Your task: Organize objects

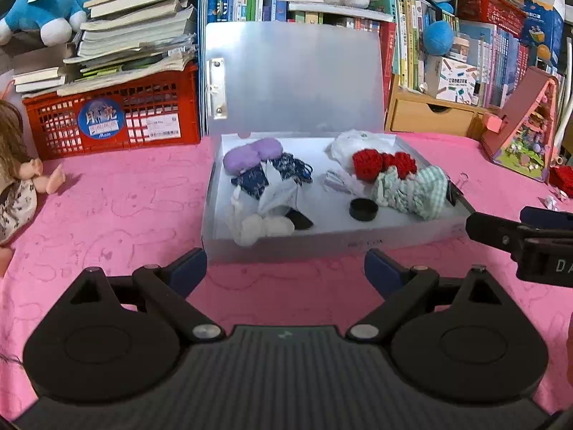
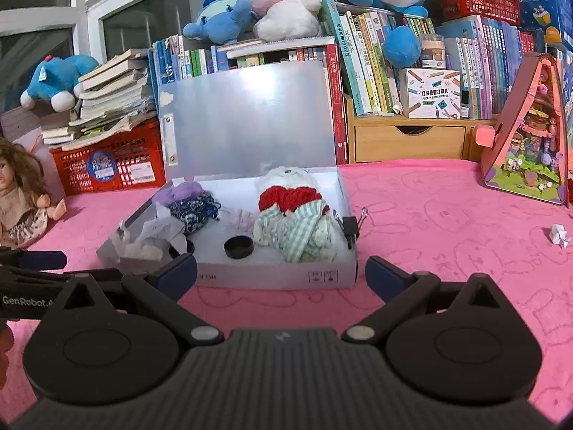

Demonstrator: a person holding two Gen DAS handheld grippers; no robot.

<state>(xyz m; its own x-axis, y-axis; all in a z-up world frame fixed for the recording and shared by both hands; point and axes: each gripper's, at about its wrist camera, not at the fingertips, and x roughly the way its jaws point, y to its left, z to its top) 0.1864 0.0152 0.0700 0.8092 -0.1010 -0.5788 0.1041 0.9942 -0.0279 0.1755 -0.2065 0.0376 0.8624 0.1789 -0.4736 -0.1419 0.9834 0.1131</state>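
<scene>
From the left wrist view, the left gripper hovers low over the pink cloth covering the desk, its blue-tipped fingers spread wide with nothing between them. Just ahead sits the open white box, its lid standing upright against the books behind. Inside, on the left half, lie a purple soft piece, a dark blue patterned cloth and a white fluffy piece that hangs over the front wall. On the right half there is a red knitted piece resting on a green checked cloth, with a white plush behind them. A black round cap lies on the box floor between the two groups. The right gripper's dark body pokes in from the right edge, close to the box's near corner. A red crate loaded with books stands at the back left, and a doll sits at the far left.

From the right wrist view, the right gripper also has its fingers apart and empty, just short of the box front wall. A black binder clip is clamped on the box's right wall. A small crumpled paper lies alone on the cloth far to the right, near a pink triangular toy house
</scene>
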